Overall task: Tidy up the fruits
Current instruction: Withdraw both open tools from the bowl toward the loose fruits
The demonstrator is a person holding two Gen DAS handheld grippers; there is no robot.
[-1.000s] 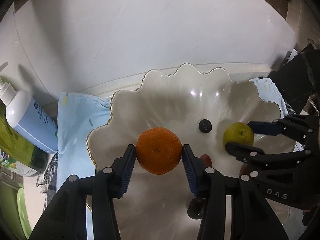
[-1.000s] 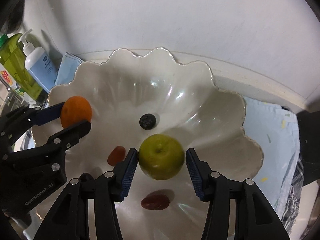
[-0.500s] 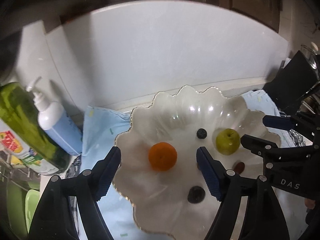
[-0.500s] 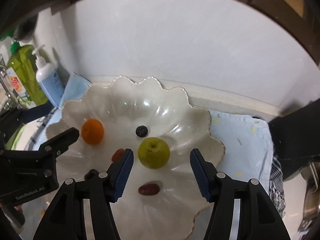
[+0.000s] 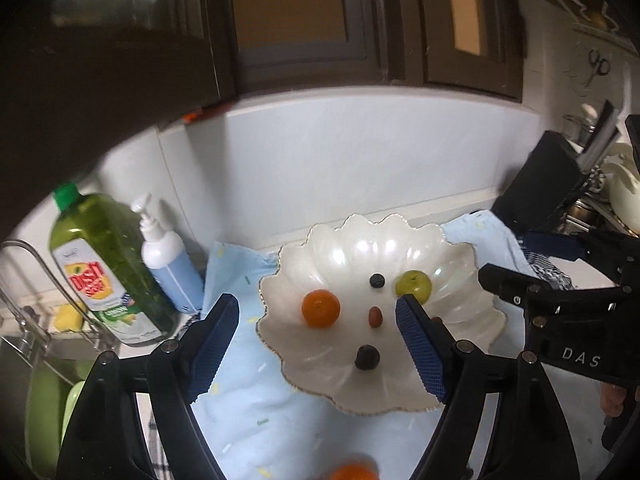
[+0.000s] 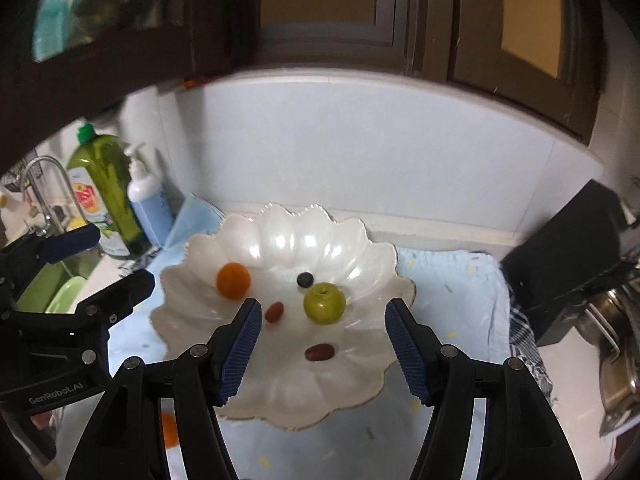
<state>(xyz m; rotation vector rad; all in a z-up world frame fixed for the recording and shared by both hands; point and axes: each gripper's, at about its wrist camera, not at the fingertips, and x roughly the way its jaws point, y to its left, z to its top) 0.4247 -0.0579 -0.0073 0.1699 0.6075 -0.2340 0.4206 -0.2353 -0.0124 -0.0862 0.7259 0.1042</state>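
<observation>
On the left of the surface, a green dish-soap bottle [image 5: 106, 268] and a blue pump bottle [image 5: 168, 258] stand beside the sink. Our left tongs [image 5: 318, 342] hang above the pale blue cloth [image 5: 256, 412] with jaws opening and nothing between them. The scalloped white bowl [image 5: 464, 264] sits on the cloth and holds the fruit: an orange [image 5: 321, 308] at left, a blueberry [image 5: 377, 280] near the middle, a green apple [image 5: 413, 285] at right, a small red fruit [image 5: 375, 316] and a dark grape [image 5: 367, 357] toward the front. Our right tongs [image 6: 322, 346] hover over the bowl's near side, jaws also opening, empty, with a second red fruit [image 6: 319, 352] below them.

Another orange [image 5: 352, 472] lies on the cloth in front of the bowl, blurred at the frame edge. We judge it the piece left to collect. The risk: round fruit may roll off the cloth if nudged by a descending finger, and the two tongs, close together, could collide.
</observation>
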